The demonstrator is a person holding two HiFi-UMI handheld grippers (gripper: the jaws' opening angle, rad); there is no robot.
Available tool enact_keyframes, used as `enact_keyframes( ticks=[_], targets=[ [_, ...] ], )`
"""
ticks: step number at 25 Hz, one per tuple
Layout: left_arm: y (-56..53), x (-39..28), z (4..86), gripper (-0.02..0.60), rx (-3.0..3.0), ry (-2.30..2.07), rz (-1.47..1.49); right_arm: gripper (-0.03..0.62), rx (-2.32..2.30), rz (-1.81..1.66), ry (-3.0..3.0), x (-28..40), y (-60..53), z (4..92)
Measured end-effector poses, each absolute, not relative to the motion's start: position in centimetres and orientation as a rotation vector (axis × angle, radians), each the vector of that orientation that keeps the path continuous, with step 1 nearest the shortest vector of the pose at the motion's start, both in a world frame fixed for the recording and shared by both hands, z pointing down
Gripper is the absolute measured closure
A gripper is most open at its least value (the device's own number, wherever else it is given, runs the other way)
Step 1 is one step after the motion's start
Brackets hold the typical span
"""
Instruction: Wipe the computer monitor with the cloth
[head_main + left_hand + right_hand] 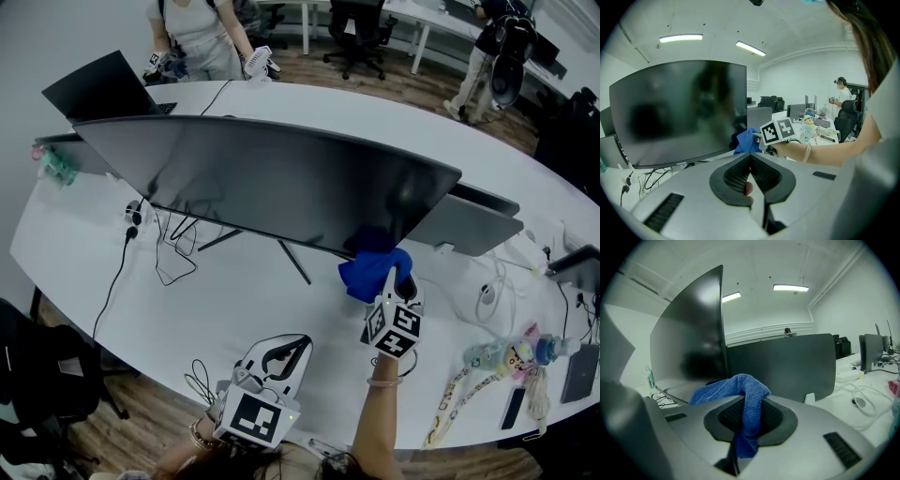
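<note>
A wide, dark, curved monitor point(281, 183) stands across the middle of the white table point(234, 309). My right gripper point(397, 278) is shut on a blue cloth point(372, 270) and holds it against the screen's lower right corner. In the right gripper view the cloth point(740, 387) drapes out of the shut gripper point(749, 411), with the screen point(689, 343) just to the left. My left gripper point(296, 343) hovers near the table's front edge, shut and empty, apart from the monitor. The left gripper view has that gripper point(751, 165) facing the screen point(679, 110) and the cloth point(746, 141).
A second monitor point(473, 223) stands behind at the right. An open laptop point(103, 89) sits at the far left. Cables point(173, 248) and stand legs point(295, 262) lie under the screen. Bottles, lanyards and a phone point(581, 370) clutter the right. A person point(202, 37) stands across the table.
</note>
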State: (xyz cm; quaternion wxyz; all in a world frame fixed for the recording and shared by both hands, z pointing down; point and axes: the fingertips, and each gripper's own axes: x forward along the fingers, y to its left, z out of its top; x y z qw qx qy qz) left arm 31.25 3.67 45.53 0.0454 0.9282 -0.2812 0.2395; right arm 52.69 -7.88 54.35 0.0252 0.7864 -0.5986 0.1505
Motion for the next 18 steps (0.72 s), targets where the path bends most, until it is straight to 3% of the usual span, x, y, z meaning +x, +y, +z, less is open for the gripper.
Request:
enact_keyframes(
  ticks=[18],
  targets=[
    [3.5, 31.2, 46.1, 0.572, 2.821, -0.855, 0.749, 0.531, 2.429, 0.553, -1.826, 52.7, -7.9, 56.8]
  ],
)
